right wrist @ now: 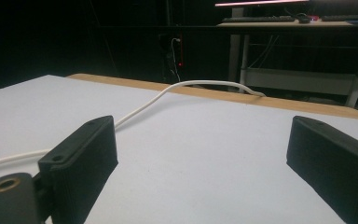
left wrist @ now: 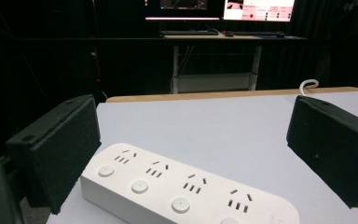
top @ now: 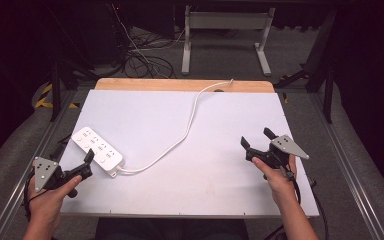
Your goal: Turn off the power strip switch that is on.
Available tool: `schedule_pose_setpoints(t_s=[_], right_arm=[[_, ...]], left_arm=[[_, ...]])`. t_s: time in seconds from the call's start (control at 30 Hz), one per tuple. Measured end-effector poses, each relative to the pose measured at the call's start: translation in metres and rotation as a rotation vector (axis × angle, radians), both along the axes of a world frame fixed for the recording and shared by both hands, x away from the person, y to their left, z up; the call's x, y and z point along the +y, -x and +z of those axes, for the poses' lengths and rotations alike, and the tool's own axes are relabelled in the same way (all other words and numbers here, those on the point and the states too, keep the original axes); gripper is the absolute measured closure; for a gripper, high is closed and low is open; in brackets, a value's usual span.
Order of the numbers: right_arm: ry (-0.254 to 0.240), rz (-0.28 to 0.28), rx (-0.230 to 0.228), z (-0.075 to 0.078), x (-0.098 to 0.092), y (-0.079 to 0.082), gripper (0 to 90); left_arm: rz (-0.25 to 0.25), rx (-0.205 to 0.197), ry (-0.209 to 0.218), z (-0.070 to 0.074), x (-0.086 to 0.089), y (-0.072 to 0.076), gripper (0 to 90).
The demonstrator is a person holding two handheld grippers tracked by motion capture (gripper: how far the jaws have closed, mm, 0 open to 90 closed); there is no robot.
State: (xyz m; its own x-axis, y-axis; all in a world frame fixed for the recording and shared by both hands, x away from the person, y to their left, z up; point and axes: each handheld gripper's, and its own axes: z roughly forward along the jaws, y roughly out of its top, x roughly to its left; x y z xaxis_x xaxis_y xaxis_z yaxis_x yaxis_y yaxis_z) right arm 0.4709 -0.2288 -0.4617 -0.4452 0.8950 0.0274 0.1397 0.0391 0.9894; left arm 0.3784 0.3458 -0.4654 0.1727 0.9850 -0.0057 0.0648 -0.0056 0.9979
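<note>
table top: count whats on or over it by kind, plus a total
power strip: 1
white cord: 1
hand-held grippers: 2, left gripper and right gripper, both with fingers apart
total: 4

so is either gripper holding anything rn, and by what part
Nothing is held. The left gripper is open beside the power strip; the right gripper is open over bare table.

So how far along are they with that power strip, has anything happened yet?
Nothing looks done yet. The white power strip lies flat on the table, every socket bare, its cord trailing off the far edge. The left gripper hovers open beside the strip; the right gripper waits open, apart. Whatever the job is, all remains.
</note>
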Motion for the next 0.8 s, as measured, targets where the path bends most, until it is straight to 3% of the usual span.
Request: schedule_pose_setpoints(t_s=[0.47,0.6,0.63,0.7,0.73,0.77,0.8], right_arm=[[-0.003,-0.014,0.001,-0.0011,-0.0080,0.0080,9.1],[-0.005,-0.012,0.001,-0.0010,-0.0079,0.0074,9.2],[-0.006,-0.011,0.001,-0.0010,-0.0077,0.0071,9.3],[-0.007,-0.009,0.002,-0.0011,-0.0074,0.0065,9.3],[-0.007,-0.009,0.001,-0.0010,-0.0073,0.0062,9.4],[-0.007,-0.009,0.001,-0.0010,-0.0073,0.0062,9.4],[-0.010,-0.004,0.002,-0.0009,-0.0070,0.0060,9.8]], left_arm=[[-0.022,-0.001,-0.006,0.0001,-0.0062,-0.0089,2.7],[-0.011,0.006,-0.031,0.0005,-0.0055,-0.0080,5.8],[0.000,0.021,-0.039,0.0005,-0.0043,-0.0074,9.0],[0.003,0.033,-0.038,0.0012,-0.0033,-0.0067,24.8],[-0.044,0.081,-0.012,0.0030,0.0002,-0.0051,36.6],[-0.044,0.081,-0.012,0.0030,0.0002,-0.0051,44.4],[-0.071,0.110,0.021,0.0047,0.0030,-0.0043,49.5]])
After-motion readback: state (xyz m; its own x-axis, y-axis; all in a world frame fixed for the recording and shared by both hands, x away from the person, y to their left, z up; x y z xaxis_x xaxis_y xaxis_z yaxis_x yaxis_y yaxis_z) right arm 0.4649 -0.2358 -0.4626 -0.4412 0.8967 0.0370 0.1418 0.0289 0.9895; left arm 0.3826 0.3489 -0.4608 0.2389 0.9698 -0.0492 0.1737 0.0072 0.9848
